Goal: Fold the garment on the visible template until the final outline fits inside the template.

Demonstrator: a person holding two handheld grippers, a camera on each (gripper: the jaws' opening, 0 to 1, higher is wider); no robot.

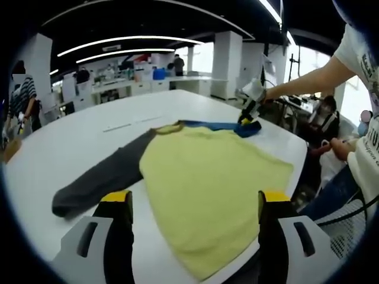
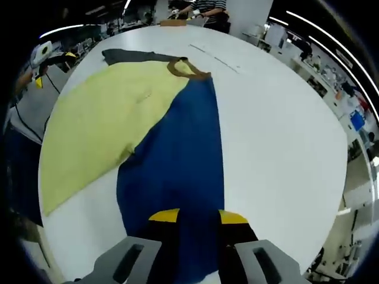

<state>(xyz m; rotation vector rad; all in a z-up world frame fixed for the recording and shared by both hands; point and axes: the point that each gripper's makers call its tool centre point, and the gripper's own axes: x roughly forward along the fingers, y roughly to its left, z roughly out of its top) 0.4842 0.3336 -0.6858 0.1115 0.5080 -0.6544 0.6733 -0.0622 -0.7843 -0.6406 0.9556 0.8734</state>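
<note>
A long-sleeved garment lies flat on the white round table (image 1: 71, 142). Its body (image 1: 207, 177) is yellow-green, one sleeve is dark grey (image 1: 103, 177), the other blue (image 1: 228, 126). My left gripper (image 1: 194, 198) hovers open over the hem edge of the body, its jaws wide apart with nothing between them. My right gripper (image 1: 249, 118), in a person's hand, sits at the end of the blue sleeve. In the right gripper view the blue sleeve (image 2: 177, 160) runs down between the jaws of my right gripper (image 2: 198, 216), which is shut on it. The left gripper (image 2: 53, 68) shows beyond the yellow-green body (image 2: 100, 118).
Faint thin line marks (image 1: 133, 123) cross the table beyond the collar (image 2: 186, 68). A person (image 1: 361, 106) stands at the table's right edge. Other people and work tables (image 1: 136, 80) fill the room behind. Bare tabletop (image 2: 284, 130) lies beside the blue sleeve.
</note>
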